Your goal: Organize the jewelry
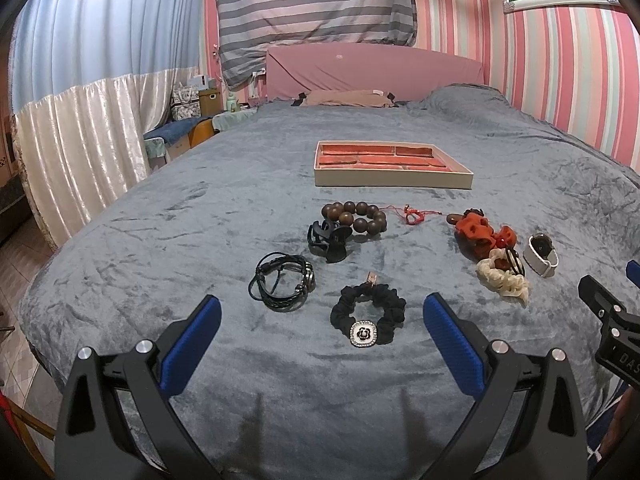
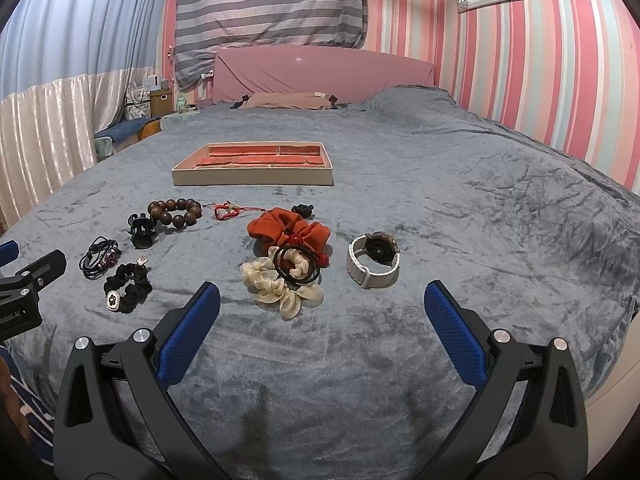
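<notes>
Jewelry lies scattered on a grey blanket. My left gripper [image 1: 322, 312] is open just short of a black scrunchie [image 1: 370, 314] with a square charm. Near it lie a black cord bracelet [image 1: 282, 280], a black claw clip [image 1: 330, 240], a brown bead bracelet [image 1: 356, 216] and a red string bracelet [image 1: 412, 215]. My right gripper [image 2: 322, 300] is open, empty, in front of a cream scrunchie [image 2: 276, 284], black hair ties [image 2: 298, 266], an orange scrunchie [image 2: 290, 230] and a white-strapped watch [image 2: 374, 260]. Farther back sits the cream tray with red lining [image 1: 394, 180], also the tray [image 2: 252, 178].
The bed's grey blanket [image 2: 480, 220] stretches wide to the right. A pink headboard [image 2: 320, 68] and pillow stand at the far end. Curtains [image 1: 80, 140] and floor lie left of the bed. The right gripper's body [image 1: 612, 320] shows at the left view's right edge.
</notes>
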Available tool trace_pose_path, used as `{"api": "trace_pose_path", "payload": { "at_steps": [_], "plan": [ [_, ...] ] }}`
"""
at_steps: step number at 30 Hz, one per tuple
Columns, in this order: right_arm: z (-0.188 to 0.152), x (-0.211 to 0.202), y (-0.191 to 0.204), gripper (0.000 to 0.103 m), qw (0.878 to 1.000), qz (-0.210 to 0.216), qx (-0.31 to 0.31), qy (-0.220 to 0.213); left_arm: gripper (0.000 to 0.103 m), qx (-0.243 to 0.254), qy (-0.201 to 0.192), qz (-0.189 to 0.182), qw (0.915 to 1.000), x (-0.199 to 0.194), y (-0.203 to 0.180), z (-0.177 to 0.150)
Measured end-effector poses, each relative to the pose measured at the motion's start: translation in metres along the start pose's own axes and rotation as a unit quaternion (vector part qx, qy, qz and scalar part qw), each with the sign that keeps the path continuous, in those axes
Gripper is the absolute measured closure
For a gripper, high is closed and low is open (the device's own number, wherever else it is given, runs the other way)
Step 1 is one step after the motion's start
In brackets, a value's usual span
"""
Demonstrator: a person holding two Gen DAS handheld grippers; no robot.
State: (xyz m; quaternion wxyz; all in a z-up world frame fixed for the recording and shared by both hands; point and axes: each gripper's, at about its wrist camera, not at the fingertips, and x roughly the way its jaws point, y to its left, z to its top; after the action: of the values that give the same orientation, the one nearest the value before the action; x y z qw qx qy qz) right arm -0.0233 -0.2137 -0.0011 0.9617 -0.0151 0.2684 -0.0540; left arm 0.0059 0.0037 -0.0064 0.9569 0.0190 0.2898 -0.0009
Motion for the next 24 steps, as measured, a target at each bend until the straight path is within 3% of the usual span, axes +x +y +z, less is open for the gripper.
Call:
{"api": "trace_pose_path", "payload": {
  "at_steps": [24],
  "plan": [
    [-0.0021, 0.0043, 0.0046, 0.004, 1.000, -0.011, 0.000, 0.004, 0.004, -0.006, 0.007, 0.000, 1.0000, 0.0057, 0.0080, -0.0027]
  ]
}}
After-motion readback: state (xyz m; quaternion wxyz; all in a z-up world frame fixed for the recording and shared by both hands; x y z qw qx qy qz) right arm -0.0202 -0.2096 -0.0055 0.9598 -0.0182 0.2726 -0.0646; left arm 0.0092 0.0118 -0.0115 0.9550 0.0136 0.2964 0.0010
